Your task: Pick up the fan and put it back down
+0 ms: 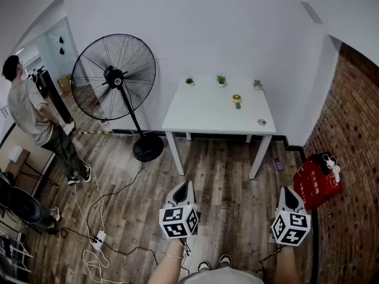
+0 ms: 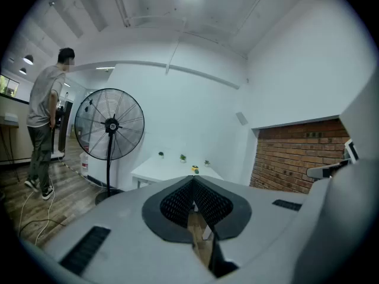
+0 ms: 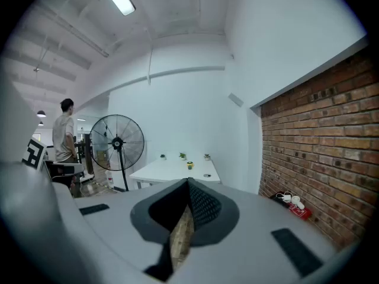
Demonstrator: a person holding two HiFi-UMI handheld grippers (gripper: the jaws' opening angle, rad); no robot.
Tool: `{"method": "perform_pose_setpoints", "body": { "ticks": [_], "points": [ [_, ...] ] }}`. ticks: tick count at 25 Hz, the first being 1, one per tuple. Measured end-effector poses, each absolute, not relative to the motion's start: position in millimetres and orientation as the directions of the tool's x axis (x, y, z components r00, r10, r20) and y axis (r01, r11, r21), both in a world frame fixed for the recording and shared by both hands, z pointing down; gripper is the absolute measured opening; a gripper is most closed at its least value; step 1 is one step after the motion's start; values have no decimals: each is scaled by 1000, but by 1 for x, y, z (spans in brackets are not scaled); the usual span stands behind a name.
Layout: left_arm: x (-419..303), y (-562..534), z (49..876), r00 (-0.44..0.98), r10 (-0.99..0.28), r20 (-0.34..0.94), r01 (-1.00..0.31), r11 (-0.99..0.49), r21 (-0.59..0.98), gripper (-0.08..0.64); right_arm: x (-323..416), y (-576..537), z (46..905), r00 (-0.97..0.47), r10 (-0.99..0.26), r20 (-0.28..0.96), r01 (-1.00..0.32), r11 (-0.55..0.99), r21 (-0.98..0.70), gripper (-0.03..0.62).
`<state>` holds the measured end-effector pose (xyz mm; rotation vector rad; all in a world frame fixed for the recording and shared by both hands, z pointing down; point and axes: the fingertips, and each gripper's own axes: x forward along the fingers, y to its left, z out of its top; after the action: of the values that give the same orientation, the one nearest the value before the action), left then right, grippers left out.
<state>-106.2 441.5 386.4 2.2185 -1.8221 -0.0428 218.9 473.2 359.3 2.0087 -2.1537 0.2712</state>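
A tall black pedestal fan [image 1: 114, 76] stands on the wood floor left of a white table [image 1: 201, 114], on a round base [image 1: 148, 147]. The same fan [image 2: 109, 124] shows far ahead in the left gripper view, and the fan [image 3: 117, 142] appears small in the right gripper view. My left gripper [image 1: 182, 189] and right gripper [image 1: 288, 197] hover low near me, well short of the fan. Both have their jaw tips together with nothing between them.
A person [image 1: 35, 120] stands at the far left near the fan. Small potted plants [image 1: 221, 80] and a yellow-green object [image 1: 237, 101] sit on the table. A red crate [image 1: 317, 179] lies by the brick wall. A power strip [image 1: 98, 240] and cables lie on the floor.
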Motion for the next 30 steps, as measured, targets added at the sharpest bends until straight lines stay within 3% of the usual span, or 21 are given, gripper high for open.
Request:
{"method": "perform_pose_setpoints", "body": {
  "ticks": [24,26,30],
  "points": [
    [-113,450,390,149,-976,160,-970,-112,218,11,231,464,352,-88,-978,188,-995,77,-69,5],
    [-116,451,391,144,-976,161,-970,-107,216,11,228,463,351,-107,-977,185,-993,94,-74,86],
    [-117,450,390,136,-977,164,-973,-101,208,11,228,460,348,-111,-977,180,-992,99,-77,100]
  ]
}}
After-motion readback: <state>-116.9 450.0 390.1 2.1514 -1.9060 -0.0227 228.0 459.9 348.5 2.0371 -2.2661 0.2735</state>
